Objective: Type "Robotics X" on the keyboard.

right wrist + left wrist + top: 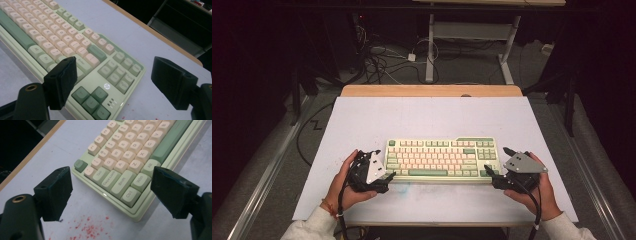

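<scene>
Nearest the person, the left hand-held gripper [384, 176] and the right hand-held gripper [495, 175] sit low over the tabletop [362, 120], one at each short end of the keyboard [442, 159]. Both have their jaws spread wide apart and hold nothing. In the left gripper view the jaws straddle the keyboard's near left corner, by the Ctrl key [130, 195], above a scatter of red specks [87, 230] on the white surface. In the right gripper view the jaws frame the right end with the dark green arrow keys [91, 101]. The keyboard lies flat near the tabletop's front middle. Farther off, cables [382, 60] lie on the floor.
</scene>
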`<state>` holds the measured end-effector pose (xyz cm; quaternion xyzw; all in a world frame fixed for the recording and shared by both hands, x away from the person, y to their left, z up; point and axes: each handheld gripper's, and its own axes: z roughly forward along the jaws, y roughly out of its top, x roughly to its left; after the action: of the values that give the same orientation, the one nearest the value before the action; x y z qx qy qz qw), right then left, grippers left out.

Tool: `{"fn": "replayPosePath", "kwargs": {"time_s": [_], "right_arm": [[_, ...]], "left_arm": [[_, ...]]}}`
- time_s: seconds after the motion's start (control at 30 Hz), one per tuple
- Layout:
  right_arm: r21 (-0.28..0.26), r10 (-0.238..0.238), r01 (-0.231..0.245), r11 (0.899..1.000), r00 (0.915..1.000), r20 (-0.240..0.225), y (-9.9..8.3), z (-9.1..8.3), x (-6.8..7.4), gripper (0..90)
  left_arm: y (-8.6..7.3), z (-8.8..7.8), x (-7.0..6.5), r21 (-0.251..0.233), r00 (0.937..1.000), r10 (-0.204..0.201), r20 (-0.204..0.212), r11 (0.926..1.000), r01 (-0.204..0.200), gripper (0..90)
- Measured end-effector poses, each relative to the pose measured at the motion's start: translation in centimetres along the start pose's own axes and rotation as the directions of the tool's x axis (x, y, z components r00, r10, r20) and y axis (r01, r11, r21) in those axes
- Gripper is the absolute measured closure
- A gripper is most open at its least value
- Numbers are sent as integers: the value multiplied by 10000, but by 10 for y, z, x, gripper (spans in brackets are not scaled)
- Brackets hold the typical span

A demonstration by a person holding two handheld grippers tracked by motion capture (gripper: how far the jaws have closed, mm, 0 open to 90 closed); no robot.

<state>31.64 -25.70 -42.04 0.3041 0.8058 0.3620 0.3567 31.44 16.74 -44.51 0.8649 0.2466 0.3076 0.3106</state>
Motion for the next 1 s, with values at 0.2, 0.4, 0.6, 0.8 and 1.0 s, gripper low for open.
{"fn": "replayPosePath", "kwargs": {"time_s": [0.2,0.4,0.6,0.8,1.0], "right_arm": [[95,51,-52,9999,9999,109,-5,-2,-3,215],[164,121,-125,9998,9997,217,-10,-4,-6,215],[253,199,-207,9995,9993,301,-16,-7,-9,215],[344,237,-252,9991,9987,461,-23,-9,-14,215],[439,315,-341,9985,9977,603,-31,-11,-18,213]], "left_arm": [[-9,-3,2,49,9999,-124,-45,9999,125,164],[-16,-5,3,176,9998,-204,-87,9996,205,164],[-25,-6,5,335,9996,-233,-155,9992,238,164],[-34,-7,7,466,9991,-371,-199,9982,380,163],[-42,-8,10,548,9983,-541,-214,9970,552,163]]}}
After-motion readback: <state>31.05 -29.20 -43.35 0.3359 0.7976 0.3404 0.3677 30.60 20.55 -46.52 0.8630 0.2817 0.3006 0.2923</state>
